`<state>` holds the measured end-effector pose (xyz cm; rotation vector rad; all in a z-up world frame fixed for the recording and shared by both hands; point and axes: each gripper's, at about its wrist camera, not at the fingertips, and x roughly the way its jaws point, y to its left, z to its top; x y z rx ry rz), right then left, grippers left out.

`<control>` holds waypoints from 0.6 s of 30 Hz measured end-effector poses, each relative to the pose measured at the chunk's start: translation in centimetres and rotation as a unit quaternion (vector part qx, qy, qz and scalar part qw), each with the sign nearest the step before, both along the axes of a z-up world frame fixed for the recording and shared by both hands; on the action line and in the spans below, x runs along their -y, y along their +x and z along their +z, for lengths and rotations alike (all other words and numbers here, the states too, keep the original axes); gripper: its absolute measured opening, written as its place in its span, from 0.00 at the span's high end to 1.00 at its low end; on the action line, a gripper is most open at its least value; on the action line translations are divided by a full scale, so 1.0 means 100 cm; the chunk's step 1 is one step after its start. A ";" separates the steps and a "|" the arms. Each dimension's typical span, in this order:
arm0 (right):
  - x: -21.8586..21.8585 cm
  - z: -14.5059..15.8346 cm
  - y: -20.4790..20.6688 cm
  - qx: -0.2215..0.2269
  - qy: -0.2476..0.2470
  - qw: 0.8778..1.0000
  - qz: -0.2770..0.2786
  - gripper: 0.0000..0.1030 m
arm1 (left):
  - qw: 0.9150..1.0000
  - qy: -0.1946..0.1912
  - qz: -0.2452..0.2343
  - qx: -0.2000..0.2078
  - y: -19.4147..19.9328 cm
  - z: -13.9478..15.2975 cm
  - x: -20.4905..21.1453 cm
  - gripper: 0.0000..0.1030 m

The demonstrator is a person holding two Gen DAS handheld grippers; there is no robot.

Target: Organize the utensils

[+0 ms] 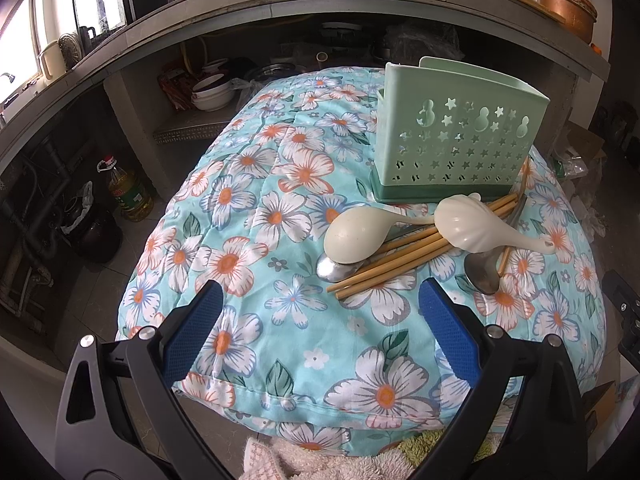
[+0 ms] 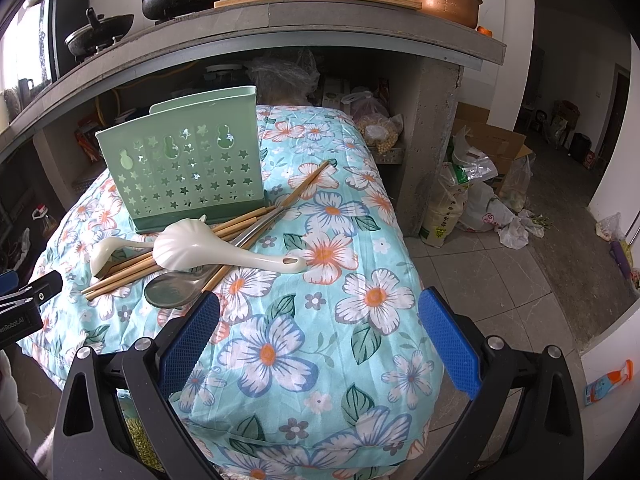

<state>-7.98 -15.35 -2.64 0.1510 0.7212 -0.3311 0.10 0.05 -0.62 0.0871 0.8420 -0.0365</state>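
Observation:
A green perforated utensil holder (image 1: pixel 456 136) (image 2: pixel 184 164) stands upright on the floral quilt (image 1: pixel 280 208) (image 2: pixel 320 320). In front of it lies a pile: two white ceramic spoons (image 1: pixel 348 236) (image 1: pixel 464 228) (image 2: pixel 224 250), several bamboo chopsticks (image 1: pixel 396 256) (image 2: pixel 132 272) and two metal spoons (image 1: pixel 334 270) (image 1: pixel 484 274) (image 2: pixel 172 290). My left gripper (image 1: pixel 320 304) is open, near the pile's front, holding nothing. My right gripper (image 2: pixel 320 312) is open too, to the right of the pile, with its left finger (image 2: pixel 192 336) close to the metal spoon's bowl.
A concrete counter (image 2: pixel 280 20) with pots runs behind the quilt. Bowls (image 1: pixel 212 92) sit on the shelf under it. An oil bottle (image 1: pixel 128 192) stands on the floor at left. Bags and a cardboard box (image 2: pixel 480 184) are on the floor at right.

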 end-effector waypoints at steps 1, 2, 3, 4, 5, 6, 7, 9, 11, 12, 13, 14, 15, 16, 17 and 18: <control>0.000 0.000 0.000 0.000 0.000 1.000 0.000 0.06 | 1.000 0.000 0.000 0.000 0.000 0.000 0.000 0.08; 0.000 0.000 0.000 0.000 0.000 1.000 0.000 0.06 | 1.000 0.000 0.000 0.000 0.000 0.000 0.000 0.08; 0.000 0.000 0.000 0.001 0.000 1.000 0.000 0.06 | 1.000 0.000 0.000 -0.001 0.000 0.000 0.000 0.08; 0.000 0.000 0.000 0.000 0.000 1.000 0.000 0.06 | 1.000 0.000 0.000 0.000 0.000 0.000 0.000 0.08; 0.000 0.000 0.000 0.000 0.000 1.000 0.000 0.06 | 1.000 0.000 0.000 0.000 0.000 0.001 0.000 0.08; 0.000 -0.001 0.000 0.000 0.000 1.000 0.000 0.06 | 1.000 0.000 0.000 0.000 0.000 0.001 0.000 0.08; 0.000 -0.001 0.000 0.000 0.000 1.000 0.000 0.06 | 1.000 0.000 0.000 -0.001 0.000 0.000 0.000 0.08; 0.000 -0.001 0.000 0.000 0.000 1.000 0.000 0.06 | 1.000 0.000 0.000 -0.001 0.000 0.001 0.000 0.08; 0.000 -0.001 0.000 0.000 0.000 1.000 0.000 0.06 | 1.000 0.000 0.000 -0.002 0.000 0.000 0.000 0.08; 0.000 -0.001 0.000 0.000 0.000 1.000 0.000 0.06 | 1.000 0.000 0.000 -0.002 -0.001 -0.002 -0.001 0.08; 0.000 -0.001 0.000 -0.001 0.000 1.000 0.000 0.06 | 1.000 0.000 0.000 -0.002 -0.001 -0.003 -0.002 0.08; 0.000 -0.001 0.001 -0.001 0.000 1.000 0.000 0.06 | 1.000 0.000 0.000 -0.002 -0.001 -0.003 -0.002 0.08; 0.000 -0.001 0.001 -0.002 0.000 1.000 0.000 0.06 | 1.000 0.000 0.000 -0.003 -0.001 -0.004 -0.002 0.08; 0.000 -0.001 0.002 -0.002 0.000 1.000 0.000 0.06 | 1.000 0.000 0.000 -0.004 -0.002 -0.005 -0.002 0.08; 0.000 -0.001 0.003 -0.003 0.000 1.000 0.000 0.06 | 1.000 -0.001 0.000 -0.005 -0.002 -0.007 -0.002 0.08; 0.000 -0.001 0.003 -0.002 0.000 1.000 -0.001 0.06 | 1.000 -0.002 0.000 -0.007 -0.002 -0.008 -0.003 0.08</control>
